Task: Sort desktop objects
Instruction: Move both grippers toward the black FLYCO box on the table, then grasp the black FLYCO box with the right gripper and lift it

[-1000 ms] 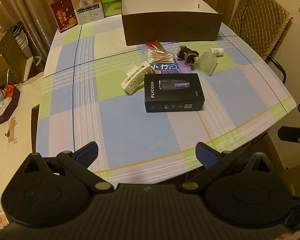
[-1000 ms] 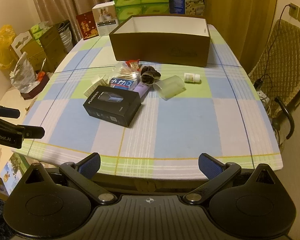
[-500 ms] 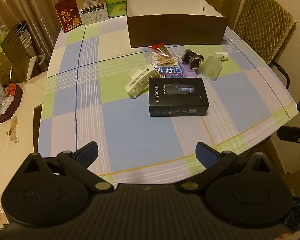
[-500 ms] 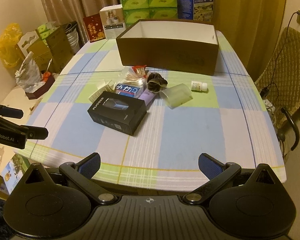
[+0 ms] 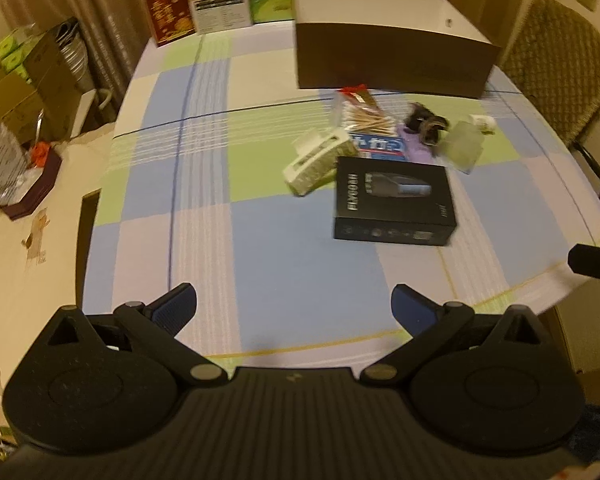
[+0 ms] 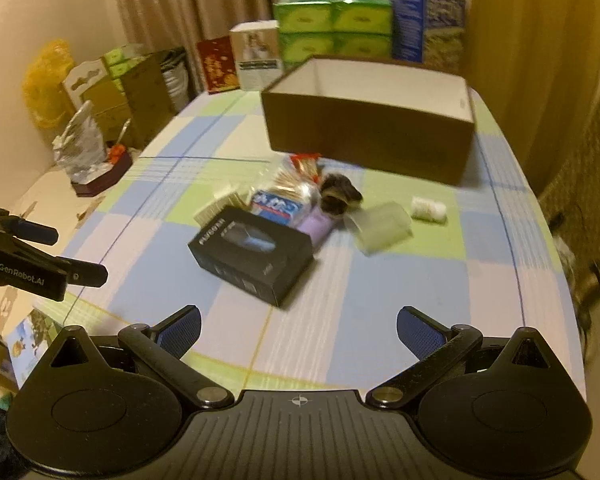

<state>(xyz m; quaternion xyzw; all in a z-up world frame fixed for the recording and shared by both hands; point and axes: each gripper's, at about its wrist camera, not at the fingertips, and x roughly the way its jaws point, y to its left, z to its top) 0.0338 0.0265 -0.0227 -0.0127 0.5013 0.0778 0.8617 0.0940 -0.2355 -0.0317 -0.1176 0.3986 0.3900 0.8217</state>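
Two claws hang over the near edge of the table point(image 5: 300, 264), both spread wide and holding nothing. The left claw point(image 5: 294, 306) sits above a blue square of the checked cloth; the right claw point(image 6: 299, 326) shows its blue pads point(image 6: 420, 334) well apart, and in its view the left claw pokes in at 9 o'clock, also spread.

Mid-table lies the clutter. A black box point(image 6: 252, 254) is nearest, lying flat. Touching it at about 10 o'clock in the left view is a white clip point(image 5: 314, 160). Just behind the black box rest a blue packet point(image 6: 278, 206) and a bag of swabs point(image 5: 364, 118); a purple item point(image 6: 318, 228) peeks out beside them. A dark scrunchie point(image 6: 338, 196) lies just beyond that, then a frosted cup point(image 6: 384, 228) on its side, and a small white bottle point(image 6: 428, 208) at 3 o'clock of the cup. A brown bin point(image 6: 368, 136), white inside, stands at 12 o'clock behind them all, open at the top. Both views are somewhat blurred.
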